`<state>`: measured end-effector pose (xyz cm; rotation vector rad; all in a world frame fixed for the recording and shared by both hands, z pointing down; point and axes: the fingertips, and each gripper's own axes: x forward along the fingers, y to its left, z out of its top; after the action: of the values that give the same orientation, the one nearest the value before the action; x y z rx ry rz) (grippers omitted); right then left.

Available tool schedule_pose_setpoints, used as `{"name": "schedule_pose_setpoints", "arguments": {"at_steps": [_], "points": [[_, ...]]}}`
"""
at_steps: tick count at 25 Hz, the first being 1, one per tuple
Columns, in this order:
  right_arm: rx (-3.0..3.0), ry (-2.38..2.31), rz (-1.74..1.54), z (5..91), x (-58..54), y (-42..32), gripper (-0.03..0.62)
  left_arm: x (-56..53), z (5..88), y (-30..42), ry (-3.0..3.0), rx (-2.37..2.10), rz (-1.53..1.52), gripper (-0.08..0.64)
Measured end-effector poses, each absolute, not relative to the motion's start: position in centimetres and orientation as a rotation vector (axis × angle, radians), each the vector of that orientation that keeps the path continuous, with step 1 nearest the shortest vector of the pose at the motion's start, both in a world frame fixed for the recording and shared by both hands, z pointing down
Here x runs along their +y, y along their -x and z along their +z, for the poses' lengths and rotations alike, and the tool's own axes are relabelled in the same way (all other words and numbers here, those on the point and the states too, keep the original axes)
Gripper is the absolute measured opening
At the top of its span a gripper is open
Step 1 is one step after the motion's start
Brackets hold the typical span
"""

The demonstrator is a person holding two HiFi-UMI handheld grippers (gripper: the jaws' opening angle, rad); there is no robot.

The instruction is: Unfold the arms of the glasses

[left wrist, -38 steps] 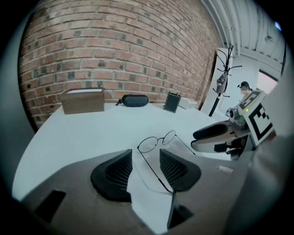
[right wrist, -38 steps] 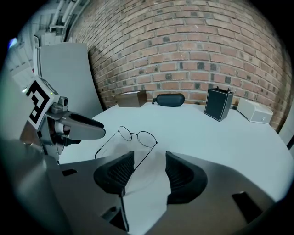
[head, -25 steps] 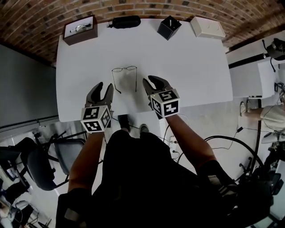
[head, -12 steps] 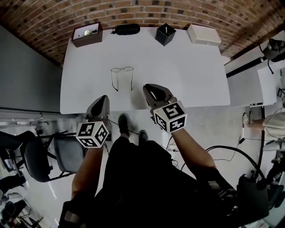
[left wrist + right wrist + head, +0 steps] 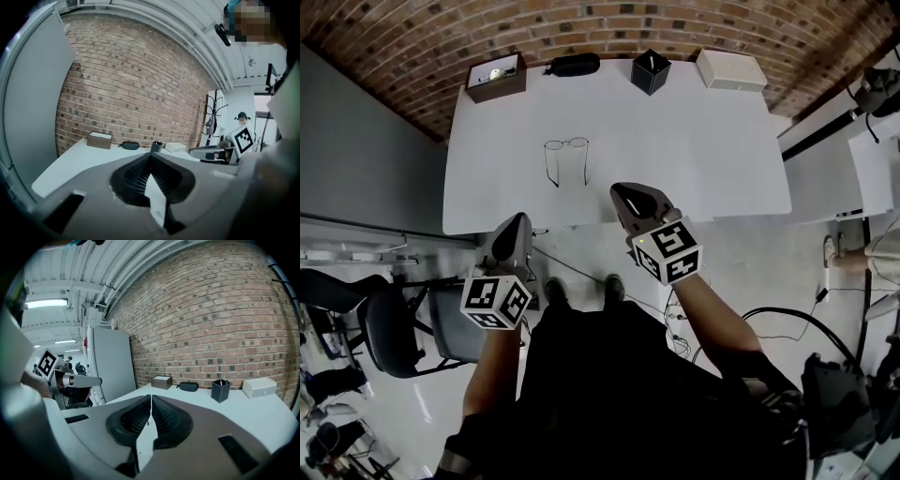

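We see the glasses (image 5: 566, 159) lying on the white worktop (image 5: 703, 141), both arms swung out and pointing toward us. Our left hand-held gripper (image 5: 517, 222) and right hand-held gripper (image 5: 620, 191) hang on the near side of the glasses, clear of them, each with its jaws pressed together on nothing. Beyond the glasses stand a brown box (image 5: 496, 77), a black case (image 5: 575, 64), a black cup (image 5: 650, 71) and a white box (image 5: 730, 68).

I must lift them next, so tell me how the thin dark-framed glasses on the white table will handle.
The thin dark-framed glasses probably weigh little: the frame looks wire-fine. Their arms stand out from the lenses, so a push may swing them at the hinges. Lying flat, they seem unlikely to roll.
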<state>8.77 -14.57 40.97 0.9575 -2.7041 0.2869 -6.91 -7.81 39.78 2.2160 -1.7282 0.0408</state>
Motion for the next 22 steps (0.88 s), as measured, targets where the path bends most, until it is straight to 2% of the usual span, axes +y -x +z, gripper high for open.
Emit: {"name": "schedule_pose_setpoints", "arguments": {"at_steps": [14,22], "points": [[-2.710,-1.149,0.214,34.6,-11.2,-3.1,0.009,-5.0,35.7,14.5,-2.279,-1.743,0.015,0.011],[-2.685,-1.175,0.138,32.3,-9.6,-1.2,0.009,-3.6,33.2,15.9,-2.325,-1.696,-0.066,0.011]]}}
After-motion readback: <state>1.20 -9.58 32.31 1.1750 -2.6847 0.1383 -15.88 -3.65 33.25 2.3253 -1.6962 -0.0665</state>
